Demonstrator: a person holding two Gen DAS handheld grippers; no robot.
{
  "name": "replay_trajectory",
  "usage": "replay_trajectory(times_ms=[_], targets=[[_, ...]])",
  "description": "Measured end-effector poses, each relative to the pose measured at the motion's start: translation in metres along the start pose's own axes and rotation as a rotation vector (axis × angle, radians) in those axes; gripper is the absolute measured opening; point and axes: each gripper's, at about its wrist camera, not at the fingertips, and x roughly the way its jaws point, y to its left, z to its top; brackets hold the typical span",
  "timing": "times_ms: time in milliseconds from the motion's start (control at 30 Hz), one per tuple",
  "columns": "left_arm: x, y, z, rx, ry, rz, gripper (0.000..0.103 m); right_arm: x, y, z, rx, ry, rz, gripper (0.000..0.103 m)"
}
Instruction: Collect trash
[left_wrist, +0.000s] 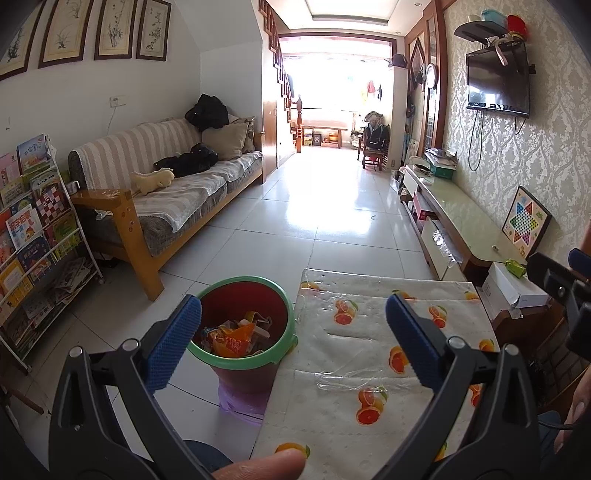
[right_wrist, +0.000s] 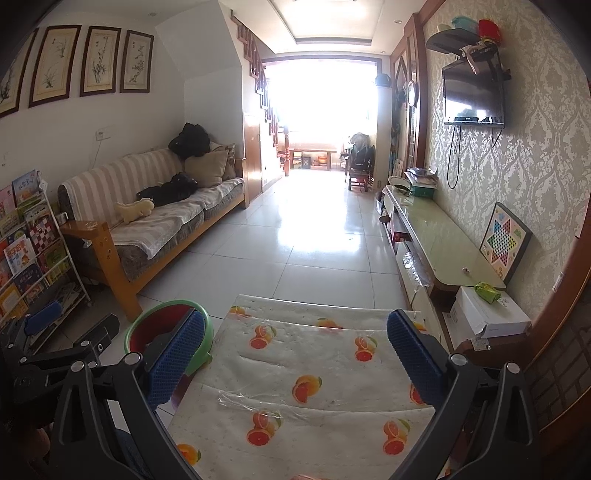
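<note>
Trash (left_wrist: 232, 338) sits heaped in the bin (left_wrist: 286, 352), on the floor against the table's (left_wrist: 369, 350) left edge. Left gripper (left_wrist: 293, 338) and right gripper (right_wrist: 295, 356) both hang over the table, jaws wide apart, empty. Risk: a low left sweep could knock the bin over, spilling wrappers

Daylight is blasting in from the far window (right_wrist: 321, 110) and glaring off the white tile floor (right_wrist: 314, 236), while a striped sofa (left_wrist: 173, 184) is sitting along the left wall under framed ink paintings (left_wrist: 110, 29), and a TV (left_wrist: 496, 79) is hanging on patterned wallpaper (right_wrist: 535, 155) opposite.
</note>
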Motion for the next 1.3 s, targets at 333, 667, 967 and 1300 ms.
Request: replay_trajectory(times_ms=[333, 667, 967, 1300], targets=[[0.001, 0.001, -0.001, -0.002, 0.005, 0.000, 0.098, 0.001, 0.007, 0.000, -0.014, 0.002, -0.002, 0.096], [0.001, 0.002, -0.003, -0.004, 0.005, 0.000, 0.098, 0.002, 0.008, 0.000, -0.016, 0.003, 0.005, 0.096], [0.001, 0.001, -0.003, -0.002, 0.005, 0.001, 0.098, -0.001, 0.009, 0.002, -0.018, 0.000, 0.007, 0.096], [0.001, 0.001, -0.001, 0.002, 0.003, 0.002, 0.098, -0.002, 0.011, 0.004, -0.021, -0.004, 0.009, 0.096]])
